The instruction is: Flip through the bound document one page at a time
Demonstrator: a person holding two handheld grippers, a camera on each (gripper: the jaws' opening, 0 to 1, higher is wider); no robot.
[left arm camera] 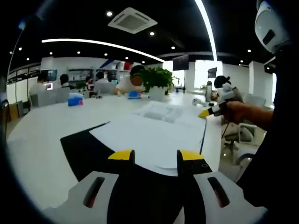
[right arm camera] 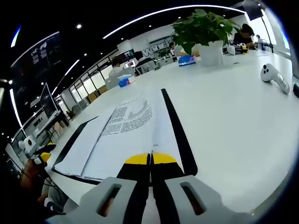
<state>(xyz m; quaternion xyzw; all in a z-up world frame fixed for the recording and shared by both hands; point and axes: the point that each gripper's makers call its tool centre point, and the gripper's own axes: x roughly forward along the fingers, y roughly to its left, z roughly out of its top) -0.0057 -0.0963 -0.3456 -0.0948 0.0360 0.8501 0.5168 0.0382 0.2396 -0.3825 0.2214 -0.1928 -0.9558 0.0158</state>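
Desk [right arm camera: 233, 112], white and long, carries a black mat [left arm camera: 84, 151] near one edge, and the document [left arm camera: 154, 133] lies open on that mat, which likely keeps it from sliding while pages turn. In the right gripper view the printed page [right arm camera: 128, 119] faces up with the mat's black strip running along its edge. The right tool [right arm camera: 150, 158] has its yellow tips pressed together right at the near edge of the pages; it seems to pinch a single sheet there, ready to lift it, though the tips hide whether paper actually sits between them. In the left gripper view that same tool reaches in from the right, at the document's far corner. The left tool [left arm camera: 155, 155] hangs spread over the opposite edge of the document, gripping nothing, probably placed to steady the stack or receive the turned page. A potted plant [right arm camera: 205, 32], a blue box [left arm camera: 74, 101] and a white device [right arm camera: 273, 77] sit farther along the desk. People sit at the far end. The binding itself is hard to make out, and the text is too small to read.
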